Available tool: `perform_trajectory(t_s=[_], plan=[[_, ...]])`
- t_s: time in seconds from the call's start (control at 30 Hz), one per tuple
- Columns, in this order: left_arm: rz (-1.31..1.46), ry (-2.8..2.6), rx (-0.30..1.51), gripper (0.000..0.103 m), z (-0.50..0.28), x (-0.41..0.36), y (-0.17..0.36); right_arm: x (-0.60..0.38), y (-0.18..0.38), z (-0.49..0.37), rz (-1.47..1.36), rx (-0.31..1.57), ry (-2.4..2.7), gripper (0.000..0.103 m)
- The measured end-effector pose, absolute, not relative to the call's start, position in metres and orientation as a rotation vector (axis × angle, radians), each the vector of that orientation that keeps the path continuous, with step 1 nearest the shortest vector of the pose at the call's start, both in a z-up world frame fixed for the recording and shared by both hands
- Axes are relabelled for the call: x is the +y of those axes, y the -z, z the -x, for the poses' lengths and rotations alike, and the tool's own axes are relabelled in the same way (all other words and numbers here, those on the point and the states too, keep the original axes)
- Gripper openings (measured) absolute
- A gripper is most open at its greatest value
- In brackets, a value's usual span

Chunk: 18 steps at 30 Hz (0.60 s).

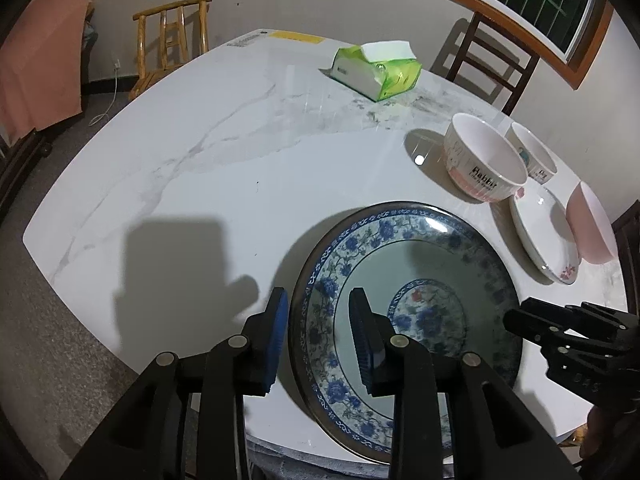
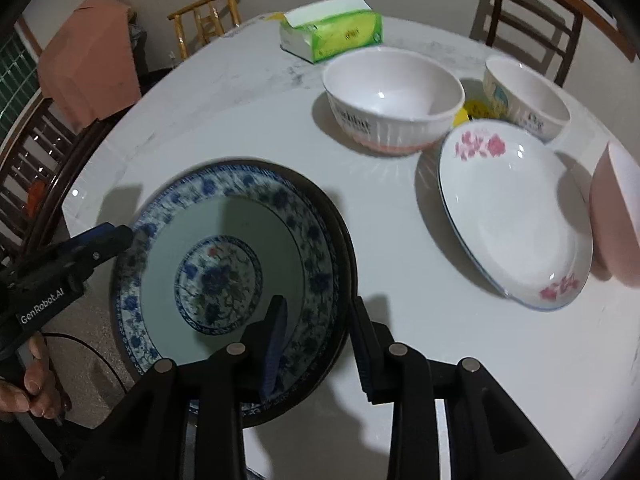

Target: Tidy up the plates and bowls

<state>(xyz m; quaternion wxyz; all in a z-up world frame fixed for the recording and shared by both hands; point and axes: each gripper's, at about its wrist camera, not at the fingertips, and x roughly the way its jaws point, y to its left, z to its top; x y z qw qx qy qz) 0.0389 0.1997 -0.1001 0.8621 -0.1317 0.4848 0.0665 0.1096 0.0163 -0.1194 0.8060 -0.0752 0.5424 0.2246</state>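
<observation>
Two grippers straddle opposite rims of the blue-patterned plate (image 1: 404,312), which lies flat at the near edge of the desk (image 1: 192,184), part of it hanging past that edge. Your left gripper (image 1: 320,340) has its fingers spread, one outside the rim and one over the well, with clear space on both sides, so nothing is pinched. Your right gripper (image 2: 318,344) stands the same way across the other rim, fingers apart and not pressing.

Watch the overhang. With neither side gripped, a nudge from either finger could tip or slide the plate off the desk. Pulling one gripper away at an angle could hook the rim and drag it.

Beyond it stand the white bowl (image 2: 394,100) with lettering, a smaller bowl (image 2: 528,100) behind it, the pink-flowered plate (image 2: 516,216) and a pink bowl (image 2: 618,220) at the far right, the last two just beside each other. They are crowded, so reaching for one risks knocking its neighbour; the flowered plate looks to rest against the lettered bowl. The tissue pack (image 2: 332,34) sits well apart and should not interfere.
</observation>
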Motion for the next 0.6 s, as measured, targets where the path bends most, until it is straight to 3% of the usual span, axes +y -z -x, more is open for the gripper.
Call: perform_trajectory(t_s=[0.17,0.27,0.6], plan=[[0.278,-0.143,0.984,0.029,-0.037,0.193,0.09,0.012,0.11,-0.106,0.139,1.097,-0.499,0.032],[0.26,-0.142,0.947,0.045,-0.036,0.184,0.083,-0.001,0.105,-0.101,0.105,1.034,-0.513,0.032],[0.165,-0.09,0.839,0.055,-0.04,0.128,0.062,-0.054,0.075,-0.087,0.106,0.807,-0.413,0.032]])
